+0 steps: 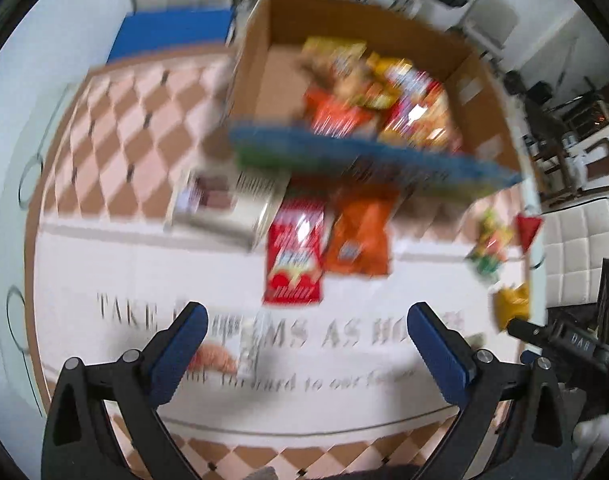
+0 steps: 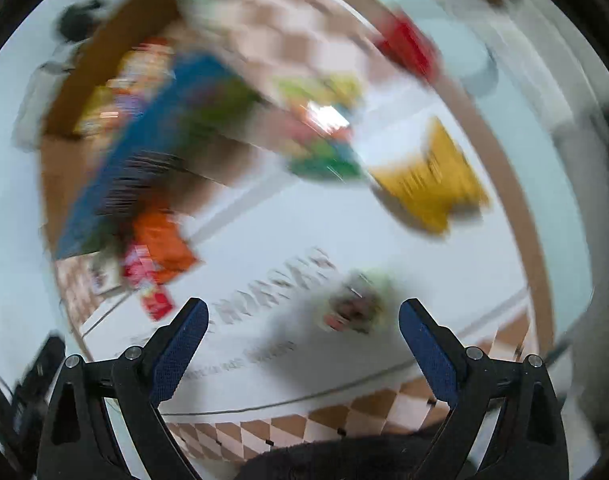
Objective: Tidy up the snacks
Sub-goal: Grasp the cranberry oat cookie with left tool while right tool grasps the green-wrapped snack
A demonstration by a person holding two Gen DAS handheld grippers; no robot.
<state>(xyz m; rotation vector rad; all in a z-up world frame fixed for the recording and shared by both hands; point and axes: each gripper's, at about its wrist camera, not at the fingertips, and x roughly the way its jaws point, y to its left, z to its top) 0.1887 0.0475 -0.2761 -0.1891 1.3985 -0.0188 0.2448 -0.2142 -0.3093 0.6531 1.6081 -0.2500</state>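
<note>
We hover both grippers over a round rug

Left gripper (image 1: 306,334) and right gripper (image 2: 302,330) gape empty; ahead, the cardboard box (image 1: 260,64) holds snacks, red packet (image 1: 294,256) and orange packet (image 1: 358,240) lying before it.

Both wrist views look steeply down, near the printed mat (image 1: 224,264), sharing the cardboard box (image 1: 256,60).
</note>
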